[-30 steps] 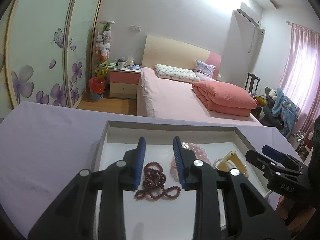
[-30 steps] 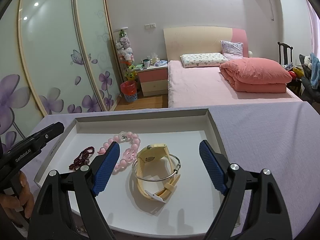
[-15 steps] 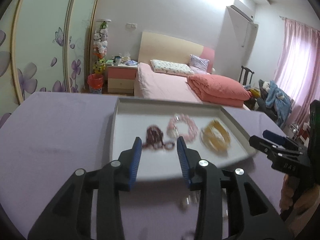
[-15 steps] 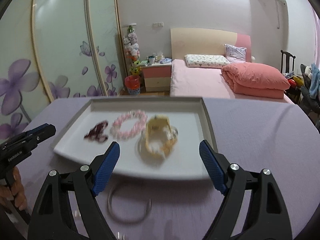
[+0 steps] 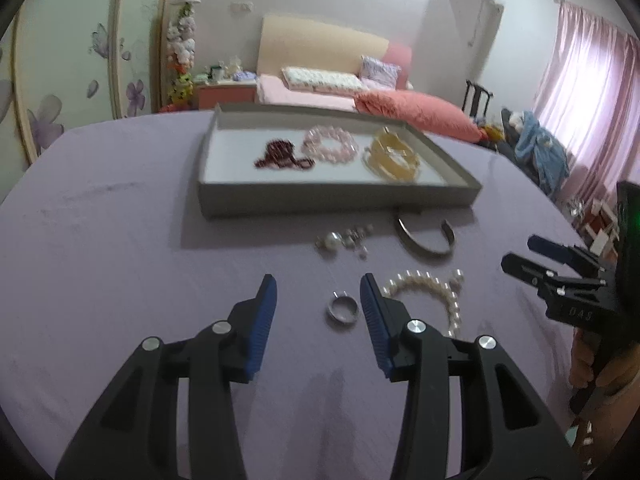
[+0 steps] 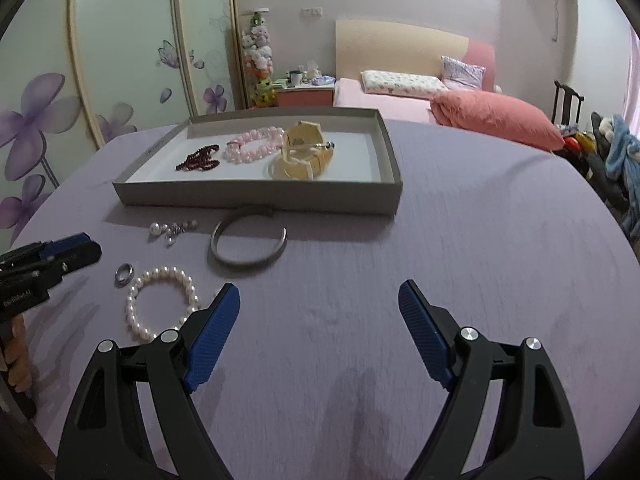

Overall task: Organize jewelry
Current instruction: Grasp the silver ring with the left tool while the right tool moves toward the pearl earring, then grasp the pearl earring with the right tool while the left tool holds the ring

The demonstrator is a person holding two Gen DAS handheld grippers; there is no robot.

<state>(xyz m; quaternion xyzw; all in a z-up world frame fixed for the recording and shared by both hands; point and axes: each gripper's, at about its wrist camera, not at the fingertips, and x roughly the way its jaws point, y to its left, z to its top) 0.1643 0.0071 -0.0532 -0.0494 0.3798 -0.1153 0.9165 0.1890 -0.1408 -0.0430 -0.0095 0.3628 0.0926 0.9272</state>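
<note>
Silver ring (image 5: 342,309): flat on purple tablecloth (image 5: 120,248), just ahead of left gripper (image 5: 318,300), beside pearl bracelet (image 5: 430,292); tray (image 5: 336,200) well beyond. Probably light, rigid, smooth, apt to slip or skate on cloth; best pinched across the band from above. Left gripper: jaws apart, empty, ring nearer the right-hand jaw. Right gripper (image 6: 319,306): jaws wide apart, empty, over bare cloth. Grey bangle (image 6: 248,246), loose pearl pieces (image 6: 172,229): near tray front, unsorted.
</note>
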